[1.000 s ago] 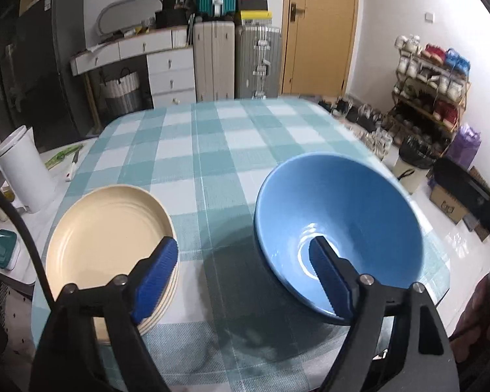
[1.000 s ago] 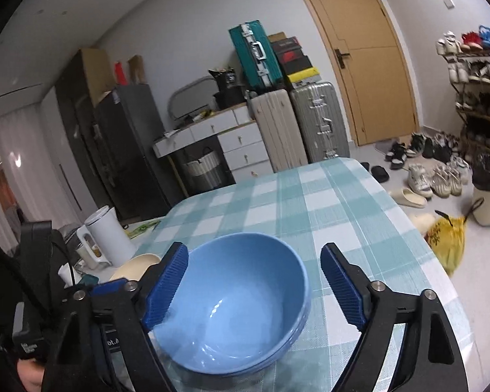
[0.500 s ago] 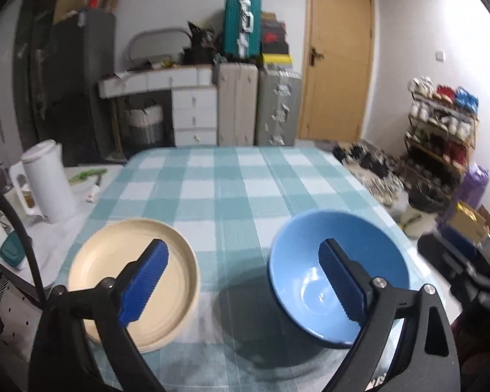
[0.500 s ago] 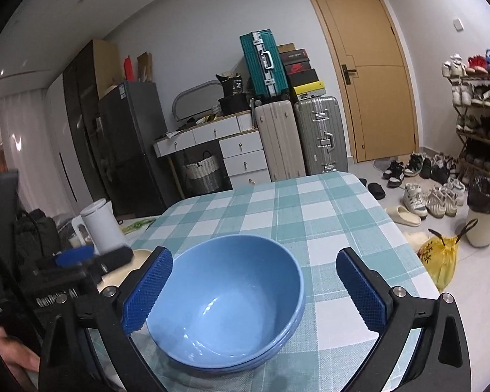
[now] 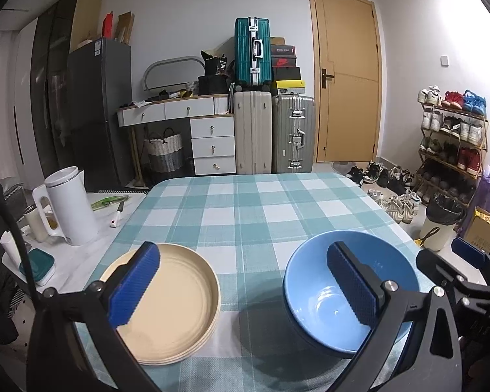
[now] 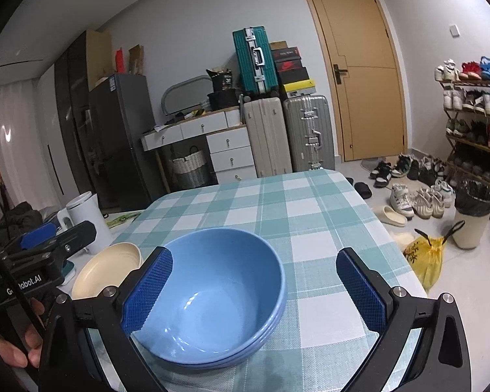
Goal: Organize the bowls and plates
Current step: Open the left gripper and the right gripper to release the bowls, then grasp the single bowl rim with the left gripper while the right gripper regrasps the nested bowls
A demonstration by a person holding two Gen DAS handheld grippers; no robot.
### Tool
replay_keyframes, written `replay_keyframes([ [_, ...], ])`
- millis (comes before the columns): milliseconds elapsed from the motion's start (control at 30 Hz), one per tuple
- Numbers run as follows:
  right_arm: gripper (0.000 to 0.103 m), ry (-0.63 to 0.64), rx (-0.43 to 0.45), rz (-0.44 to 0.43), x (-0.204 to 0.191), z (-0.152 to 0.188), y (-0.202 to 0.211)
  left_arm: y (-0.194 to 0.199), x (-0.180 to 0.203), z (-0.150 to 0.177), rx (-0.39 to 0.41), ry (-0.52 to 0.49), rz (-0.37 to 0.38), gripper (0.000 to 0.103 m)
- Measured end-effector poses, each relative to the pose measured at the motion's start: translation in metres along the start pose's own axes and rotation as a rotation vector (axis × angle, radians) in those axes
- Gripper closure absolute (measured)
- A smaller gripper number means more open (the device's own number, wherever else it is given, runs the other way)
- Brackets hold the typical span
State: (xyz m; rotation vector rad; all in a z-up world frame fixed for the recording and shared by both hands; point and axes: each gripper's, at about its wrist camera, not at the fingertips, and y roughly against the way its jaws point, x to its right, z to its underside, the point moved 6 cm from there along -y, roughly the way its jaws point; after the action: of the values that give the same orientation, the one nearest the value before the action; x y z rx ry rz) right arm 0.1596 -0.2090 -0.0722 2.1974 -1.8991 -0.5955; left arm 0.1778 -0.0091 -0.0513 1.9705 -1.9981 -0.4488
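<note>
Blue bowls [image 6: 212,290], stacked right of cream plates [image 5: 170,303]: rigid, glazed, slippery, breakable; grip rims. Left gripper [image 5: 241,290] and right gripper [image 6: 254,297] fingers spread, empty.

We're looking at a lived-in home, an entryway doubling as a dining spot. There's the tabletop [image 5: 245,215] under a teal-checked cloth, a wooden door [image 5: 346,78] straight behind it, and a shoe rack [image 5: 454,143] crammed with sneakers on the right, more shoes [image 6: 418,192] spilling over the floor. Suitcases [image 5: 271,130] stand stacked against the wall beside a white chest of drawers [image 5: 212,143], a dark fridge [image 5: 98,111] stands further left, and a white kettle [image 5: 70,205] sits on the side counter.
</note>
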Motion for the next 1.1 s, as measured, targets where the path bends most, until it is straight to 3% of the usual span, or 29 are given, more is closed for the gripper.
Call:
replay_keyframes([
  [500, 0.001, -0.023, -0.069, 0.01, 0.01, 0.008, -0.016, -0.045, 0.017, 0.016, -0.225, -0.024, -0.017, 0.0],
  [833, 0.001, -0.06, -0.146, 0.029, 0.021, 0.018, -0.035, -0.083, 0.043, 0.038, -0.431, -0.041, 0.058, 0.0],
  [933, 0.001, -0.11, -0.199, -0.001, 0.025, 0.022, -0.046, -0.091, 0.047, 0.047, -0.49, -0.063, 0.038, 0.0],
  [1100, 0.001, -0.206, -0.329, -0.011, 0.035, 0.031, -0.069, -0.103, 0.051, 0.054, -0.549, -0.05, 0.074, 0.0],
])
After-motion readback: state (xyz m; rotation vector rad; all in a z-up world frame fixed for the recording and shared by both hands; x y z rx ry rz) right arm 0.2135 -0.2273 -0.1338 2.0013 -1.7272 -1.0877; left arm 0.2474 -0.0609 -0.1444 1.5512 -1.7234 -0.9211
